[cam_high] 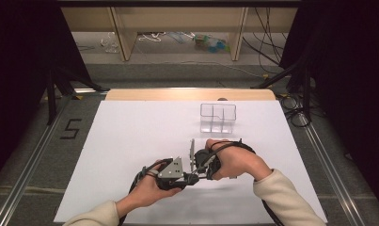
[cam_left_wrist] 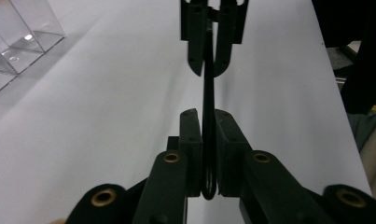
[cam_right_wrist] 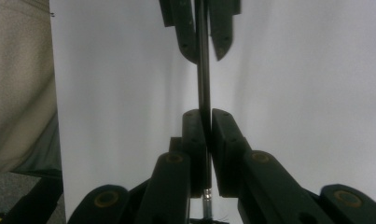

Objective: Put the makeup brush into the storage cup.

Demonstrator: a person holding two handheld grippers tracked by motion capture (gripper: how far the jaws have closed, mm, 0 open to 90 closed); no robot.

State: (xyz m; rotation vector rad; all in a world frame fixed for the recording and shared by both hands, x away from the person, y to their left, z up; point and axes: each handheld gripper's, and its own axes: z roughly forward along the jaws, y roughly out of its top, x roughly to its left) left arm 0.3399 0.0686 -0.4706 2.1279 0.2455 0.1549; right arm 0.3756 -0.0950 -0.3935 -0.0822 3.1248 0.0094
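Observation:
A thin black rod [cam_left_wrist: 208,88] runs between my two grippers, just above the white table sheet [cam_high: 130,136]. My left gripper [cam_left_wrist: 204,116] is shut on one end, which curls into a small loop behind the pads. The right gripper [cam_left_wrist: 209,70] faces it from the top of that view and clamps the other end. In the right gripper view the rod [cam_right_wrist: 203,84] passes through my right gripper [cam_right_wrist: 204,114], with a small metal tip behind the pads, and on to the left gripper [cam_right_wrist: 202,53]. From above, the left gripper [cam_high: 189,178] and right gripper [cam_high: 201,170] meet tip to tip near the table's front middle.
A clear plastic box [cam_high: 217,117] with compartments stands behind the hands, toward the back of the table; its corner shows as clear walls [cam_left_wrist: 17,42]. A cream sleeve [cam_right_wrist: 17,93] lies close on the right gripper's left side. Cables and a stand flank the table.

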